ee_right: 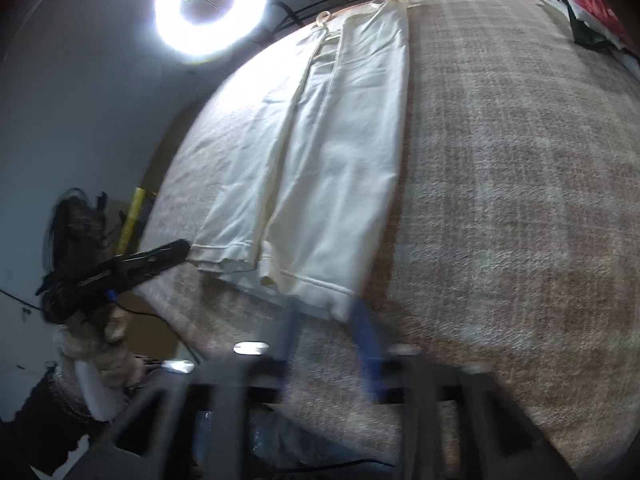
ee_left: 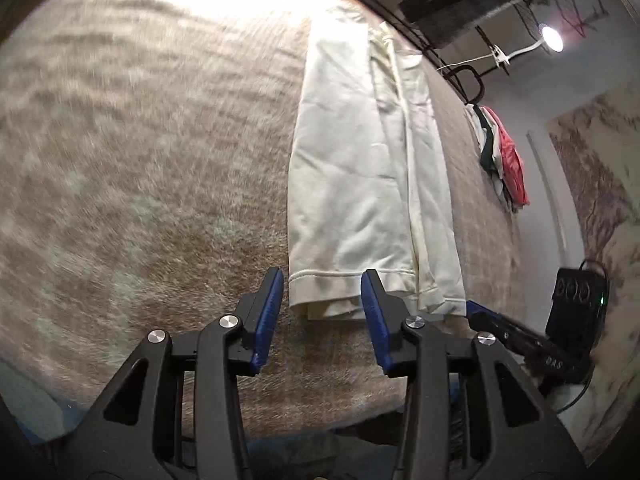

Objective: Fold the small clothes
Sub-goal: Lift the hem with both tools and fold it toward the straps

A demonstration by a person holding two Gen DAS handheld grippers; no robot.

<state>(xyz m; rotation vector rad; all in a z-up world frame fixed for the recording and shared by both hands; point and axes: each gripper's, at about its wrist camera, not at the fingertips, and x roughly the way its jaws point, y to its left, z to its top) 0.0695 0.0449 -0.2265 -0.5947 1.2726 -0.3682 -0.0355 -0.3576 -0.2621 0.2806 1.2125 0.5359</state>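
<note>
Cream trousers (ee_left: 352,168) lie flat, folded lengthwise, on a beige woven cover (ee_left: 140,160). Their hems point toward me. My left gripper (ee_left: 322,285) is open, its blue pads (ee_left: 272,300) standing on either side of the near hem without pressing it. The right gripper's tip (ee_left: 474,310) reaches the hem's right corner. In the right wrist view the trousers (ee_right: 332,168) run away from my right gripper (ee_right: 325,314), which is blurred. Its blue fingers (ee_right: 362,320) stand apart just short of the hem. A hand holds the left gripper (ee_right: 176,249) at the other hem corner.
A pile of red, green and white clothes (ee_left: 504,156) (ee_right: 584,8) sits at the far side of the cover. A bright ring light (ee_right: 210,12) and a clip lamp (ee_left: 552,38) stand beyond the table edge. A black device (ee_left: 572,308) sits off the right side.
</note>
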